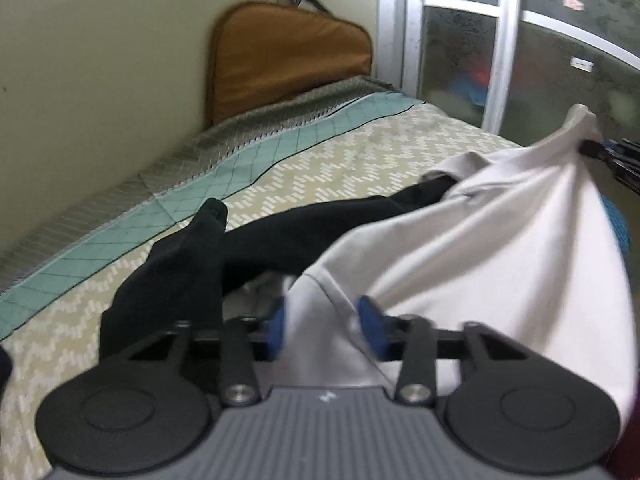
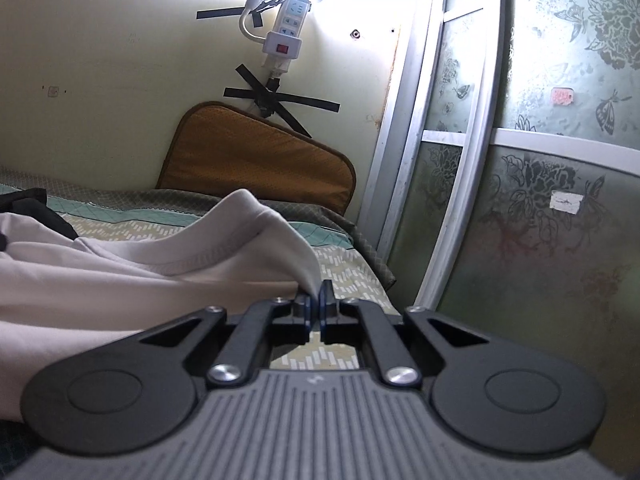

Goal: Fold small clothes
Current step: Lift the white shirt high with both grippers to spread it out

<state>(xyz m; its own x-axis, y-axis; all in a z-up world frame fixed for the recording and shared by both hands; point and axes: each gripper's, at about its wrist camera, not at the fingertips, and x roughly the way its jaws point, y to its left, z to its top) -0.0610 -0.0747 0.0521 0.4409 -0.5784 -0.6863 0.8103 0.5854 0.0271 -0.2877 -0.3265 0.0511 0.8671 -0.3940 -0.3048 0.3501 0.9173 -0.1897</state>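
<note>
Left gripper (image 1: 326,326): fingers (image 1: 372,328) spread, white shirt (image 1: 480,248) lying between the blue pads; cloth runs through the gap, but whether either pad presses it cannot be told. Right gripper (image 2: 316,306): fingers (image 2: 327,300) pressed together, pinching a corner of the shirt (image 2: 160,276) at the tips. Same pinch seen from the left wrist at far right, where a dark fingertip (image 1: 592,148) holds a raised peak of cloth.

Shirt stretched between the two grippers, lifted at the right-hand corner and sloping down toward the left gripper, its stitched hem showing in the right wrist view. Lower part resting on the bed (image 1: 340,168).

Black garment (image 1: 240,240) lying on the bed, just beside the shirt and partly under its edge, one end poking up near the teal stripe. Dark patch of it also at the left edge of the right wrist view (image 2: 32,204).

Bed cover patterned beige, with teal and grey bands along the wall side. Brown cushion (image 2: 252,160) upright against the wall at the head of the bed. Power strip (image 2: 286,28) taped to the wall above the cushion. Frosted glass door (image 2: 560,160) with flower and butterfly prints to the right of the bed.
</note>
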